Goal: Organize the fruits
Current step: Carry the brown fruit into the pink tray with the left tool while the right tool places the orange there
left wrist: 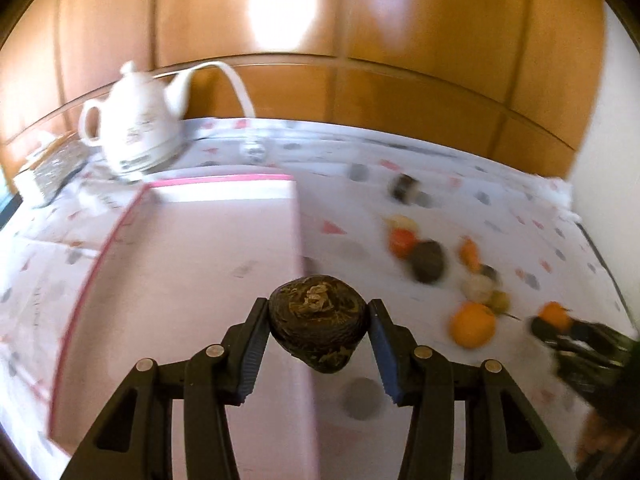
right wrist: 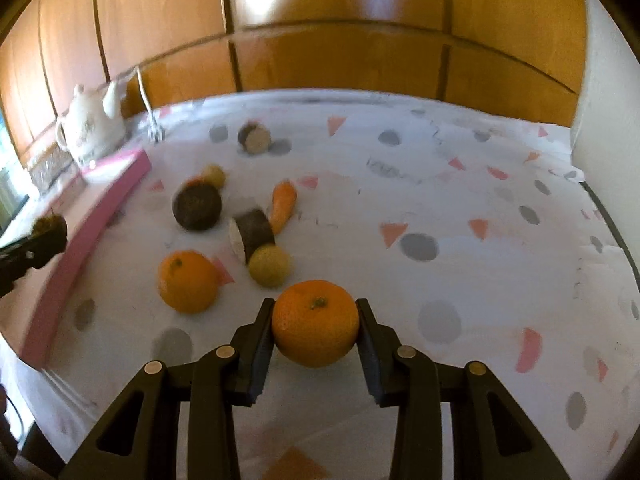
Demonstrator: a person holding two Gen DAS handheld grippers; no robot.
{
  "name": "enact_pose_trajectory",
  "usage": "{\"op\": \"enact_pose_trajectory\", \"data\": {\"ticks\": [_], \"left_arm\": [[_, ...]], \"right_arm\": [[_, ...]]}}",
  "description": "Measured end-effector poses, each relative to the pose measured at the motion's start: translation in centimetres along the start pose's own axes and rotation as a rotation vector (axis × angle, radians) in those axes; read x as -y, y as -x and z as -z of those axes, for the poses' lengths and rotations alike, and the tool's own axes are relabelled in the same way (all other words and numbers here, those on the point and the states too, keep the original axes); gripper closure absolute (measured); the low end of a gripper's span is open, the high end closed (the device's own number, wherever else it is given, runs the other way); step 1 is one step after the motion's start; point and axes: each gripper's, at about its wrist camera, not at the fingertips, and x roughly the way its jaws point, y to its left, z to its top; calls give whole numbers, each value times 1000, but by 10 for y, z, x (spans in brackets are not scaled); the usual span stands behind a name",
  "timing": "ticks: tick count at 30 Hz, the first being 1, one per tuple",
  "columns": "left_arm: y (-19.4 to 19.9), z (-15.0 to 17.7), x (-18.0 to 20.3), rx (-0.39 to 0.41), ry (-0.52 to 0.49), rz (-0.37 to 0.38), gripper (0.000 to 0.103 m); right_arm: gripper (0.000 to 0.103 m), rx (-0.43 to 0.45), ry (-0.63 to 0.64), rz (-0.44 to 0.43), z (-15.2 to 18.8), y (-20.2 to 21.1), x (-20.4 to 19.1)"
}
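My left gripper (left wrist: 318, 320) is shut on a dark brown-green avocado (left wrist: 318, 326) and holds it above the right edge of a pale pink-rimmed tray (left wrist: 192, 256). My right gripper (right wrist: 315, 324) is shut on an orange (right wrist: 315, 322), held above the cloth. It also shows at the right of the left wrist view (left wrist: 554, 316). On the cloth lie a second orange (right wrist: 188, 282), a yellow round fruit (right wrist: 269, 266), a dark round fruit (right wrist: 197, 207), a carrot (right wrist: 283, 205) and a dark cut piece (right wrist: 253, 234).
A white teapot (left wrist: 138, 128) stands at the back left behind the tray, with a white cable (left wrist: 236, 84) beside it. Another cut piece (right wrist: 255, 138) lies farther back. A patterned white cloth (right wrist: 460, 208) covers the table. Wooden panels (right wrist: 320, 40) rise behind.
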Motion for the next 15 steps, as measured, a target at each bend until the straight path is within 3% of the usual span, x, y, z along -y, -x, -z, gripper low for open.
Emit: {"op": "enact_pose_trajectory", "data": {"ticks": [4,8,15], "left_arm": [[-7,-5,-33,-21,57,-89,54],[-9,-4,-62,-26,105,-159,54],[-4,1,-93,-21,154,-210,53]], "right_arm": [[64,25,41,-81,-15,16,-18],[64,7,144,-206,-27,14,-65],[64,-38,218,-383,-43,0,-138]]}}
